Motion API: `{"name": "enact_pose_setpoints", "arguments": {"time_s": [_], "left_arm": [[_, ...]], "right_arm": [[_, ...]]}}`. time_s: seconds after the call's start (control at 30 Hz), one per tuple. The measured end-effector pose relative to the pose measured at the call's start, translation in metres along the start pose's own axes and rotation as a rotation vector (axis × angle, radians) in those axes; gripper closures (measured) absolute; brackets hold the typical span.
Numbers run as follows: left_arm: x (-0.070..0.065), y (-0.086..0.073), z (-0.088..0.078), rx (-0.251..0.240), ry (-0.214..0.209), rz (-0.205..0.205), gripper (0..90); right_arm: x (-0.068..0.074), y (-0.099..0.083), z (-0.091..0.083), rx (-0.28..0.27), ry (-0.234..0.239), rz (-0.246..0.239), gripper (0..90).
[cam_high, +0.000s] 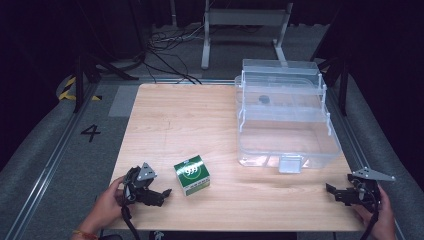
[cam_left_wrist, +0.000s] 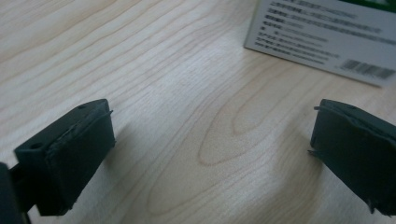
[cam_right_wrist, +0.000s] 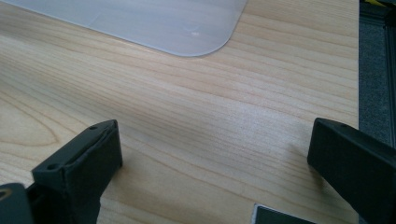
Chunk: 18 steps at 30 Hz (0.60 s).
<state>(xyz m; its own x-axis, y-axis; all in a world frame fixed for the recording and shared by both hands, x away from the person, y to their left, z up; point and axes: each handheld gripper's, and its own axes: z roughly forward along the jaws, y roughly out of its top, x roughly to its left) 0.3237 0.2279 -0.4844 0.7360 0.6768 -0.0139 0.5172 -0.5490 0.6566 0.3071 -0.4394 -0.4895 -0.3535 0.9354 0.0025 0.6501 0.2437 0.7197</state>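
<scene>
A: While both tools rest low at the near edge, what does the clear tiered box (cam_high: 285, 120) hold?
B: One small dark thing (cam_high: 264, 99) on an upper tray; the bottom bin looks bare.
A: The green carton (cam_high: 192, 174)?
B: On the table (cam_high: 175, 120), just beside the left gripper (cam_high: 161, 195).
A: Jaws?
B: Left apart, gripping nothing. Right gripper (cam_high: 336, 192) likewise.

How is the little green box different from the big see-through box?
The small green and white cardboard box is solid-coloured and closed, with white print on top; the large clear plastic storage box is see-through and open, its tiered trays folded back. The green box is far smaller. It sits near the front by the left gripper; the clear box stands on the right side. Both rest on the wooden table.
</scene>
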Motion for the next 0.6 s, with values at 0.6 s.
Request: {"name": "enact_pose_setpoints", "arguments": {"time_s": [0.6], "left_arm": [[0.014, 0.006, 0.004, 0.002, -0.116, 0.14, 0.7]], "right_arm": [[0.002, 0.002, 0.001, 0.01, 0.042, -0.042, 3.3]]}}
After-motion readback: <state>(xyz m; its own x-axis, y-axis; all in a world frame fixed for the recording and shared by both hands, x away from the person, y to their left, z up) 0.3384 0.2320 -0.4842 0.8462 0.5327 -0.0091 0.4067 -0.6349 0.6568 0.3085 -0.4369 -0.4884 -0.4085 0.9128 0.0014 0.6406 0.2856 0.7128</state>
